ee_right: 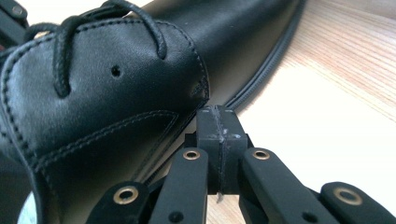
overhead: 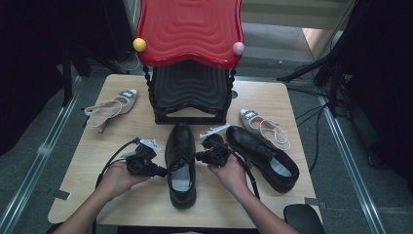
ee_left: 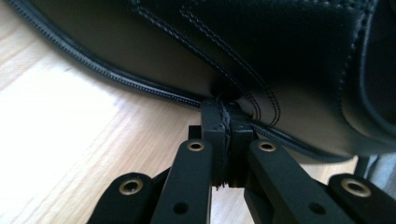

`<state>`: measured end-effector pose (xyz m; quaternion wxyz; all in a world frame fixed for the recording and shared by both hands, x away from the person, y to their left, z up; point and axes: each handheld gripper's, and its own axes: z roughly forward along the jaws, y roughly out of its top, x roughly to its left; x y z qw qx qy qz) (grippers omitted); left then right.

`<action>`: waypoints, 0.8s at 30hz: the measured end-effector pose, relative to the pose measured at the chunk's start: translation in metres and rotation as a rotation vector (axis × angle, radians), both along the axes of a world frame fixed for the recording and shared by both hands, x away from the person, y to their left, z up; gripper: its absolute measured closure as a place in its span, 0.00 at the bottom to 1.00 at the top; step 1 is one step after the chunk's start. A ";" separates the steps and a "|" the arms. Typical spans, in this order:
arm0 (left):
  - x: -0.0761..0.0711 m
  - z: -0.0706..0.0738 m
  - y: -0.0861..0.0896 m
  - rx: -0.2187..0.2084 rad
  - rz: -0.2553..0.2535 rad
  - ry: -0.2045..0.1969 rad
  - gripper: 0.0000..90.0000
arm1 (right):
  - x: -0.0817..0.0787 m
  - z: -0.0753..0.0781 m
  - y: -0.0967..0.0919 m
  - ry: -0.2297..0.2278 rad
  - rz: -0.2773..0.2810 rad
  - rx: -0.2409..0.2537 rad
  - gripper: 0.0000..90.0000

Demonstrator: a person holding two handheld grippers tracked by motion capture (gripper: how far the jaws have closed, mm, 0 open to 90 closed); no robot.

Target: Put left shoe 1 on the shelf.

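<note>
From above, I see my two hands holding a gripper each at a pale wood-grain table [overhead: 73,195]. My left gripper [overhead: 163,171] and my right gripper [overhead: 197,156] flank a black leather lace-up shoe [overhead: 180,165] that lies at the middle of the table, toe away from me, its pale insole showing. A second black shoe [overhead: 263,156] lies slanted just right of my right hand. Behind them stands a stack of ribbed plastic stools, the glossy red stool [overhead: 190,29] on top of a black stool [overhead: 190,95]. A silvery slingback heel [overhead: 112,106] rests at the far left, its mate [overhead: 263,126] at the far right.

In the left gripper view, my matte black jaws stand pressed together with nothing between the pads; the left gripper's [ee_left: 227,114] tip meets the smooth side of the shoe [ee_left: 261,42] just above its ribbed welt, beside double rows of stitching. Light wood shows below.

In the right gripper view, my jaws are likewise pinched flat against each other, empty. The right gripper's [ee_right: 217,112] tip sits against the shoe [ee_right: 107,93] at the corner of the grained lace flap, where round black laces [ee_right: 63,51] thread through punched eyelets.
</note>
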<state>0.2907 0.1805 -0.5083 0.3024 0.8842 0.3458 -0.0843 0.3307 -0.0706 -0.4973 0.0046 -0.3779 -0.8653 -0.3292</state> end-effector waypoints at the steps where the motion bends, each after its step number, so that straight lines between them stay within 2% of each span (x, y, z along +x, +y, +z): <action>1: 0.001 0.000 0.001 -0.004 0.002 0.011 0.98 | 0.000 0.000 0.000 -0.002 0.001 0.001 1.00; 3: 0.004 -0.001 0.005 -0.018 0.018 0.044 0.94 | 0.001 0.000 -0.001 0.000 0.005 0.005 1.00; 5: 0.006 0.000 0.012 -0.043 0.052 0.058 0.91 | 0.001 0.000 -0.001 -0.010 0.007 -0.004 0.98; 9: 0.008 0.008 0.029 -0.081 0.112 0.032 0.84 | 0.001 0.004 -0.005 -0.020 0.002 0.007 0.90; 12: 0.007 0.016 0.036 -0.102 0.149 0.010 0.74 | -0.002 0.010 -0.008 -0.022 0.005 0.007 0.83; 14: 0.006 0.021 0.039 -0.092 0.163 -0.008 0.68 | -0.003 0.013 -0.010 -0.008 0.013 0.010 0.79; 15: 0.006 0.024 0.039 -0.084 0.164 -0.030 0.67 | -0.004 0.015 -0.011 -0.002 0.015 0.016 0.77; 17: 0.005 0.031 0.041 -0.085 0.169 -0.049 0.60 | -0.007 0.020 -0.013 0.006 0.020 0.021 0.73; 21: 0.007 0.044 0.042 -0.102 0.175 -0.060 0.55 | -0.013 0.031 -0.017 0.009 0.054 0.037 0.74; 24: 0.010 0.054 0.042 -0.112 0.174 -0.068 0.55 | -0.017 0.039 -0.020 0.014 0.045 0.060 0.71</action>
